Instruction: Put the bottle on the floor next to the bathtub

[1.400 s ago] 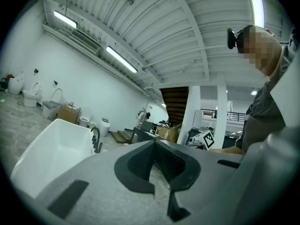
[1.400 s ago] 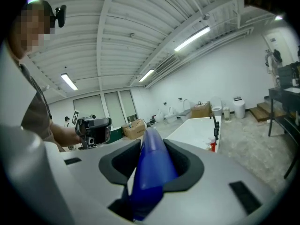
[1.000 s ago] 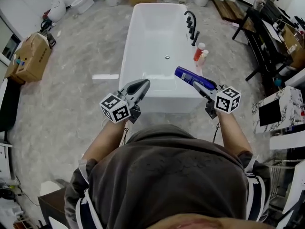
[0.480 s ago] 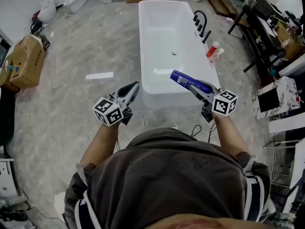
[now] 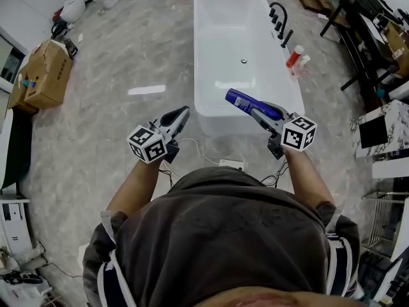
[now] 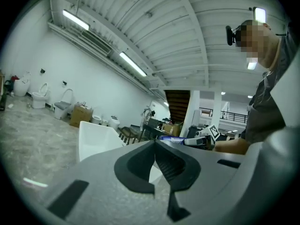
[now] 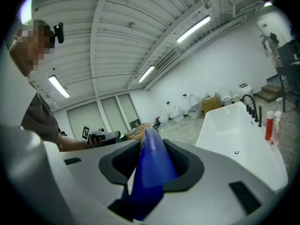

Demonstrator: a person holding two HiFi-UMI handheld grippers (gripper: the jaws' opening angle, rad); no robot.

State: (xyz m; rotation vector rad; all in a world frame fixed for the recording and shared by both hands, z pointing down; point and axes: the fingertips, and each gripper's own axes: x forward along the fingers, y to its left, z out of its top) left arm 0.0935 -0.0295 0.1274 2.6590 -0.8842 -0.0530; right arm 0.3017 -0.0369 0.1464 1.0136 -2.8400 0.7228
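Now right gripper (image 5: 261, 110) clamps the blue bottle (image 5: 239, 98), left gripper (image 5: 181, 112) closed, over seemingly marbled floor (image 5: 108, 101) before bathtub (image 5: 199, 50).

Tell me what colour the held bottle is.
The bottle is blue; it shows clearest in the right gripper view.

Grey marble floor (image 5: 121, 50): white bathtub (image 5: 230, 24) centre, cardboard box (image 5: 46, 75) left, red bottle (image 5: 293, 56) beside bathtub.

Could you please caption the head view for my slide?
Right gripper holds a blue bottle near the white bathtub; left gripper shut, empty.
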